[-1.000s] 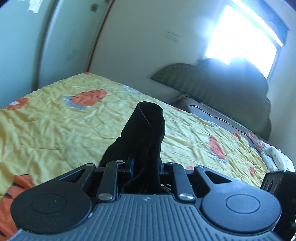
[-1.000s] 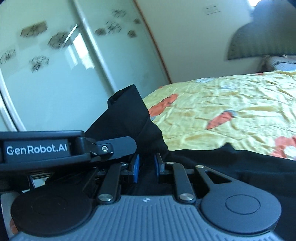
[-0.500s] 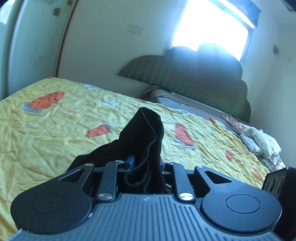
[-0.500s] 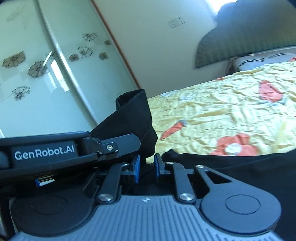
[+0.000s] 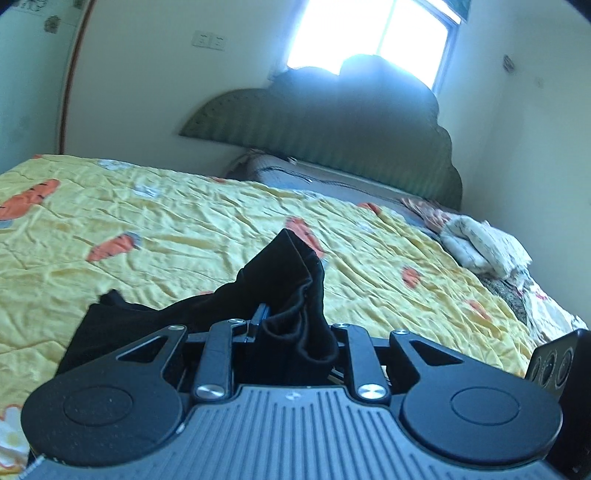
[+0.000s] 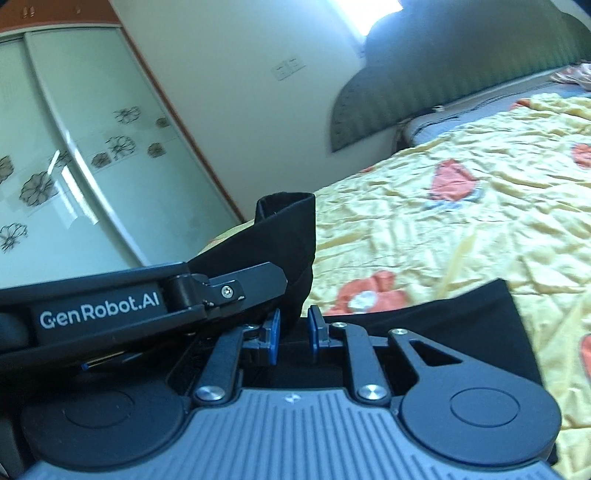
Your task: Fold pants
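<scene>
Black pants [image 5: 284, 295] lie partly on the yellow bedspread [image 5: 184, 229]. My left gripper [image 5: 291, 325] is shut on a bunched edge of the pants, which sticks up between its fingers. In the right wrist view my right gripper [image 6: 293, 332] has its blue pads [image 6: 274, 332] a small gap apart, with black pants fabric [image 6: 443, 325] lying under and ahead of them. The left gripper's body [image 6: 110, 306] crosses the left of that view, with its held cloth [image 6: 288, 236] above it.
A green headboard [image 5: 332, 140] and bright window [image 5: 369, 33] are at the far end of the bed. A white crumpled cloth [image 5: 480, 247] lies at the bed's right side. Mirrored wardrobe doors [image 6: 74, 166] stand to the left.
Both grippers have swung toward the headboard and come lower over the bed. The right gripper's pads have parted and the fabric no longer sits pinched between them. The left stays shut on the pants.
</scene>
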The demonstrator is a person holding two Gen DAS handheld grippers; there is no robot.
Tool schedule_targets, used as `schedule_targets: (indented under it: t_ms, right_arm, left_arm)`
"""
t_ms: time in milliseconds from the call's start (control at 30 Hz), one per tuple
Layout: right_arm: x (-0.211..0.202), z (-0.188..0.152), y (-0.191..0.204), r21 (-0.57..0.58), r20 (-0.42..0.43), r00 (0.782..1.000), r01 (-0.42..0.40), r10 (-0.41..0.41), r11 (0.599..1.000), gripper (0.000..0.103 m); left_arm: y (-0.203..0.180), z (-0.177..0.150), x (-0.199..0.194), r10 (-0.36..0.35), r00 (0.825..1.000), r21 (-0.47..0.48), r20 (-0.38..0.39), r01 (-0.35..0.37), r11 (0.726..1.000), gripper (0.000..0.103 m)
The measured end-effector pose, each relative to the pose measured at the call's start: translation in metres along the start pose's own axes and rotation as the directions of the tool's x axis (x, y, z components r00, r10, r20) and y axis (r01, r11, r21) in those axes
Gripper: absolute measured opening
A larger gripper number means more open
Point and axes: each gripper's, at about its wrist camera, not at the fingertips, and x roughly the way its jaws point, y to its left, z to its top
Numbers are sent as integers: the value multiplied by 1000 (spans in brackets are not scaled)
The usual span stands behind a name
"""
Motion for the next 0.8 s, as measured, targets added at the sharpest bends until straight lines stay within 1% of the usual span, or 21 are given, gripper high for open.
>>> schedule_targets:
  t_ms: [200, 367, 500, 800]
  right_arm:
    - [-10, -1, -25, 32, 7, 999, 50, -50, 998, 17]
    - [-16, -4, -45, 58, 8, 996, 87, -87, 995, 17]
    - [-17, -6, -60, 78, 4, 994, 111, -112, 991, 17]
    - [-15, -10, -87, 117, -19, 988, 153, -151, 981, 17]
  left_arm:
    - [-21, -8, 21, -37, 998, 40, -47, 39, 998, 20]
    - [-36, -15, 37, -50, 995, 75, -83, 56, 996, 20]
    - [-43, -20, 52, -59, 992, 81, -114, 69, 994, 20]
    - [-51, -30, 76, -62, 986, 87, -153, 75, 993, 20]
